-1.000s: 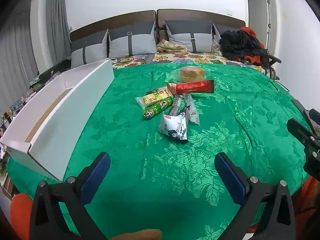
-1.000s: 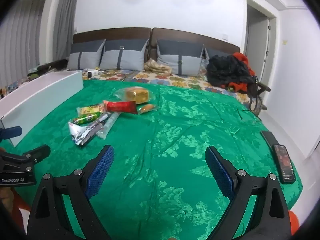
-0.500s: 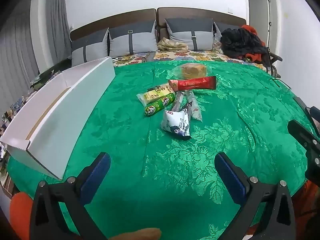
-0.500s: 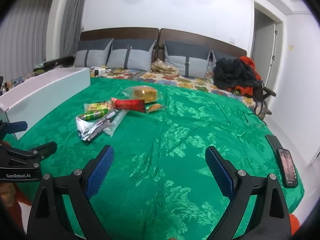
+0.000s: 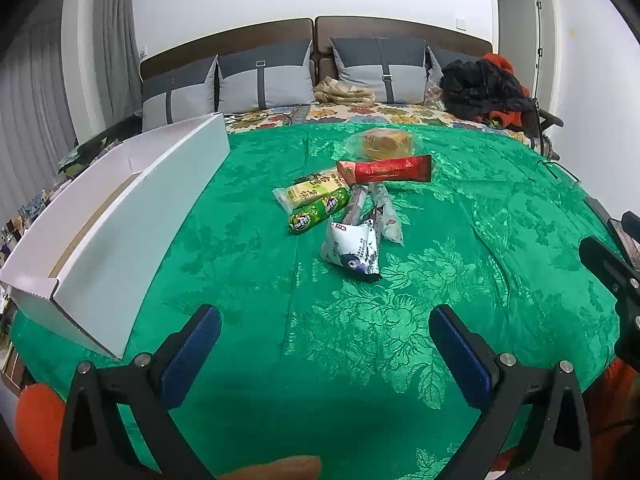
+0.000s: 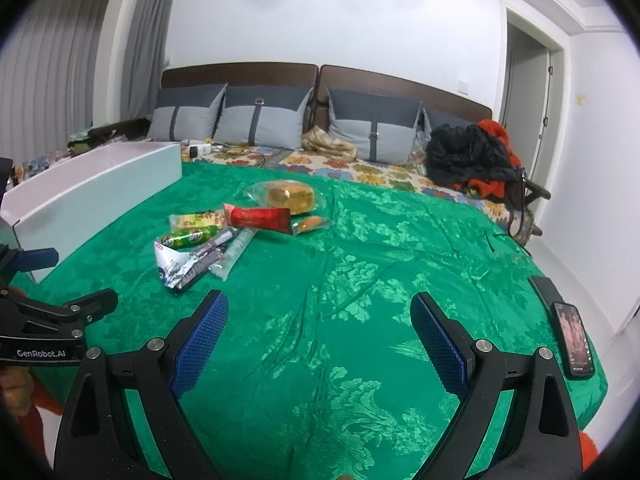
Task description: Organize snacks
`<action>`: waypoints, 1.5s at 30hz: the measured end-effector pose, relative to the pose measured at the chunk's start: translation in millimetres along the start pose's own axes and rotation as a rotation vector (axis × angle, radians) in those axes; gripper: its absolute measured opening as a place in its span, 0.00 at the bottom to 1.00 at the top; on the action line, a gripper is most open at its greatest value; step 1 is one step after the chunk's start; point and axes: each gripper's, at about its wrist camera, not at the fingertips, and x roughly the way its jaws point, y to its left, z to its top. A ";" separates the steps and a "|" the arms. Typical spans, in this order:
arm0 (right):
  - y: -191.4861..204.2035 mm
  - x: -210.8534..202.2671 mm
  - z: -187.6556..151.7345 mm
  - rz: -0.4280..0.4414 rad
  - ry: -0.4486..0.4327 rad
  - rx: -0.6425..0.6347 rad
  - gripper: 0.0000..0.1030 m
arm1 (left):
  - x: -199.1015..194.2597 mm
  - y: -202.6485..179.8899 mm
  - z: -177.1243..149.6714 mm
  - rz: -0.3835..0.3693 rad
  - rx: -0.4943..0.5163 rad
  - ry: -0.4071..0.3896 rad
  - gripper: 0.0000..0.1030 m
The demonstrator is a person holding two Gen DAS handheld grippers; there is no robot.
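Snacks lie in a loose cluster on a green floral damask bedspread (image 5: 400,288), toward 12 o'clock from both grippers and well apart from them. Nearest in the left wrist view is a white and blue foil pouch (image 5: 354,250). Just past it lie a dark slim wrapper (image 5: 355,208) and a clear slim sachet (image 5: 386,216), side by side. At 11 o'clock from the pouch sits a green tube-shaped snack pack (image 5: 318,214), touching a pale yellow packet (image 5: 312,192) behind it. Farther back, a red foil bar wrapper (image 5: 386,170) lies crosswise, with a round golden bread in clear plastic (image 5: 384,144) behind it. The right wrist view also shows a small orange snack in clear wrap (image 6: 310,223) beside the red wrapper.

A long white cardboard box (image 5: 120,216), open on top, runs along the bedspread at 10 o'clock from the snacks.

The left gripper (image 5: 324,348) hovers over the bedspread with blue-padded fingers spread wide, gripping nothing. The right gripper (image 6: 320,340) is likewise spread wide and empty. A black smartphone (image 6: 573,338) rests at 3 o'clock near the bed's edge.
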 end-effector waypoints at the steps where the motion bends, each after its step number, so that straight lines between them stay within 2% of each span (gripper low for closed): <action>1: 0.0 -0.2 0.6 0.001 -0.003 -0.002 0.92 | -0.3 0.1 0.1 0.000 0.000 0.000 1.00; 45: 5.3 6.1 -4.8 0.016 0.016 -0.026 0.92 | 3.4 -2.6 -4.2 -0.001 0.020 0.024 1.00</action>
